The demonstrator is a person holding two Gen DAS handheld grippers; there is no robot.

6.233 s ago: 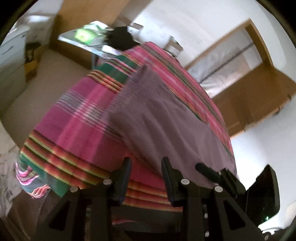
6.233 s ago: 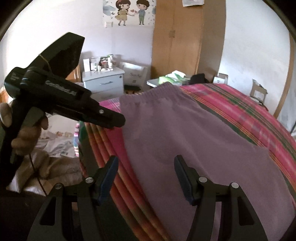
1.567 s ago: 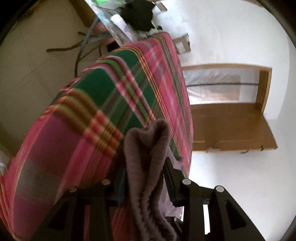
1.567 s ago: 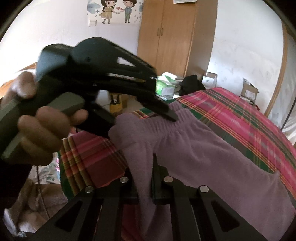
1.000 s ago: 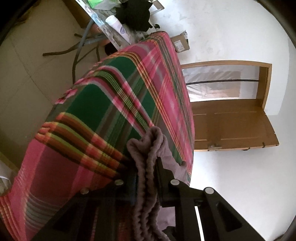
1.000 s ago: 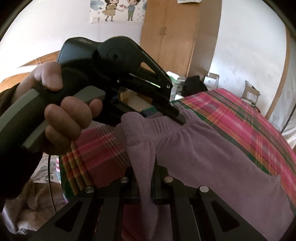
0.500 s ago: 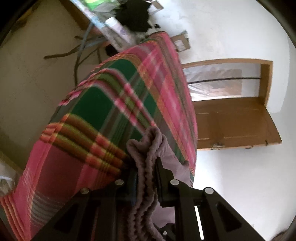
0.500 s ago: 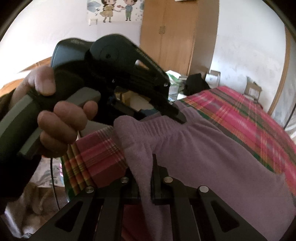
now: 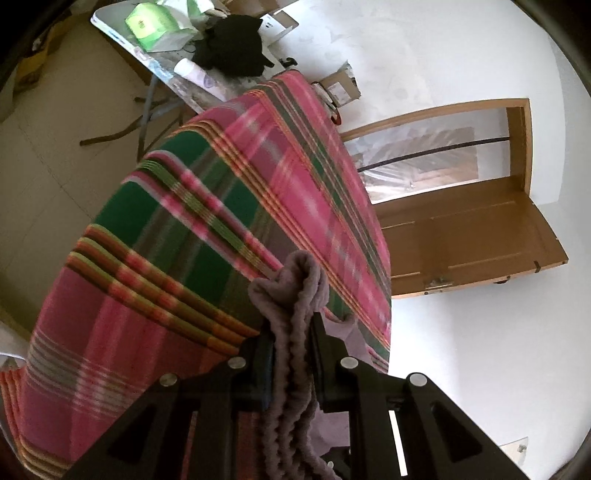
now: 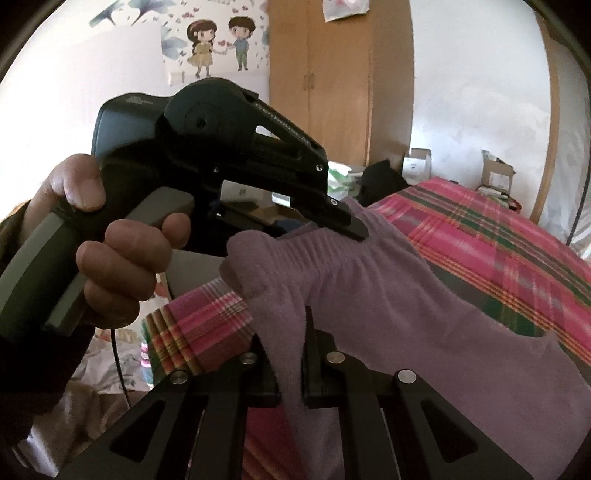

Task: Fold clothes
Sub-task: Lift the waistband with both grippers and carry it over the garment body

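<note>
Over on the left wrist view, the left gripper has its fingers pinched tight on a bunched ribbed edge of the purple garment, which sticks up past the tips above the plaid bedspread. About six seconds back those fingers were spread wide over the garment lying flat on the bed; by a second and a half ago they'd closed in on the edge, and now the bunch is held a bit higher off the bed (background desk with the green box has slid into view too, so the whole gripper has tilted).

Right wrist view: the right gripper is also clamped on the waistband area of the purple garment, with the left gripper biting the same edge just beside it. The rest trails across the bedspread.

So both corners are now lifted, which looks like the setup for carrying that edge over into a fold.
</note>
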